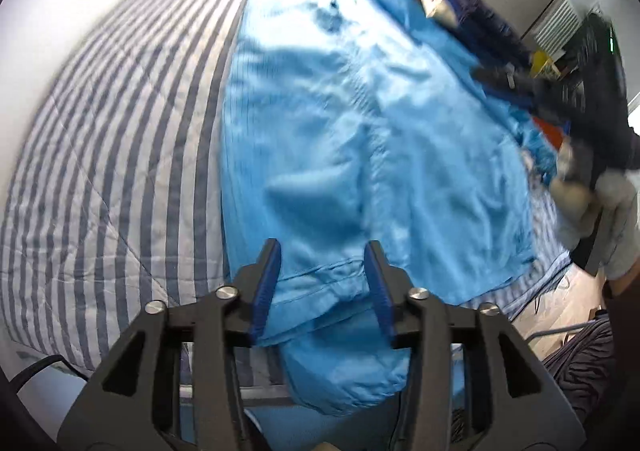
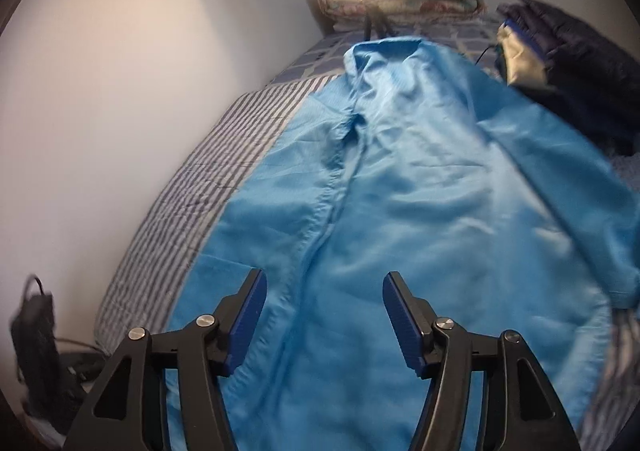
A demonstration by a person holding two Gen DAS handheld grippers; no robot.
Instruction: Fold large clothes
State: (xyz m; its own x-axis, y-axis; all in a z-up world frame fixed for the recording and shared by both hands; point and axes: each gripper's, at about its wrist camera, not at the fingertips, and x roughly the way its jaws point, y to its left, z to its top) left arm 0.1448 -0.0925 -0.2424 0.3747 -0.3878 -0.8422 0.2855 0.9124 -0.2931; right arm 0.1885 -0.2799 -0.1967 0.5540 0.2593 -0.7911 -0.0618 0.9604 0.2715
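A large blue garment (image 2: 400,179) lies spread lengthwise on a striped bed (image 1: 112,155), its hem draping over the near edge, while the left gripper (image 1: 322,287) and right gripper (image 2: 324,319) hover above with fingers spread, holding nothing, seemingly ready for a fold.

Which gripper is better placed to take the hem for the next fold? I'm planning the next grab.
Probably the left. The left gripper has open jaws on either side of the blue garment's bottom hem at the bed edge. The right gripper is open too, but hovers above the flat middle, with no edge between its jaws.
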